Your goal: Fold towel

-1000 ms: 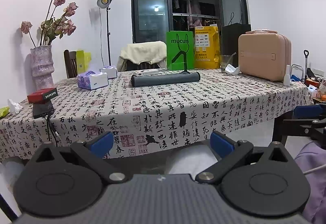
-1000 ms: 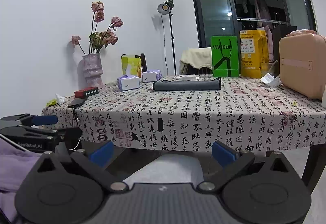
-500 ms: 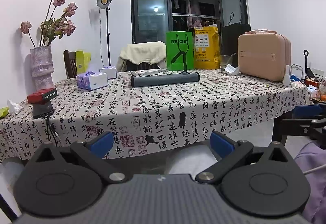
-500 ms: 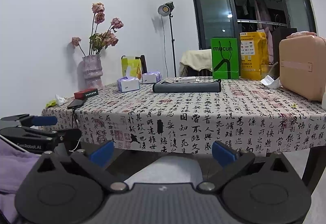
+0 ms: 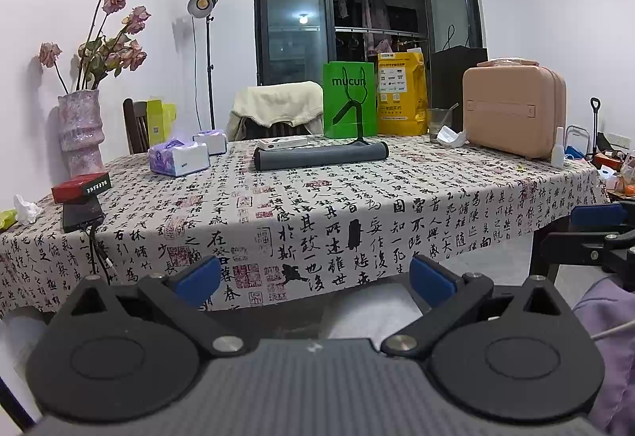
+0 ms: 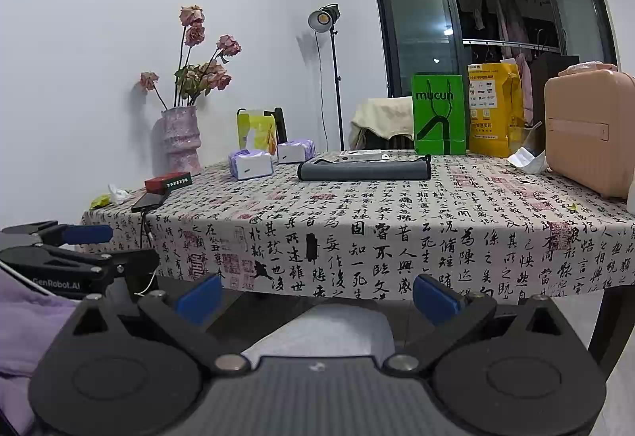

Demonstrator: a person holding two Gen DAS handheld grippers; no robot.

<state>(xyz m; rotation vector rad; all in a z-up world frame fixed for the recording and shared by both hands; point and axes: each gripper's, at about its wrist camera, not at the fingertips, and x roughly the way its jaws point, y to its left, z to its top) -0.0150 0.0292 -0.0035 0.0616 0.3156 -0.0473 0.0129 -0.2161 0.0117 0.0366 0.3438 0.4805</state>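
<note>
A dark grey towel (image 5: 320,156) lies rolled or folded into a long strip at the far middle of the table; it also shows in the right wrist view (image 6: 364,171). My left gripper (image 5: 315,277) is open and empty, held below and in front of the table's near edge. My right gripper (image 6: 316,293) is open and empty at about the same height. Each gripper shows at the edge of the other's view: the right gripper (image 5: 595,233) and the left gripper (image 6: 59,241).
The table (image 5: 357,206) has a calligraphy-print cloth. On it stand a vase (image 5: 79,134), tissue packs (image 5: 178,158), a red box (image 5: 81,187), a green bag (image 5: 349,104), a yellow bag (image 5: 401,98) and a pink case (image 5: 514,110). Purple cloth (image 6: 20,317) lies near my grippers.
</note>
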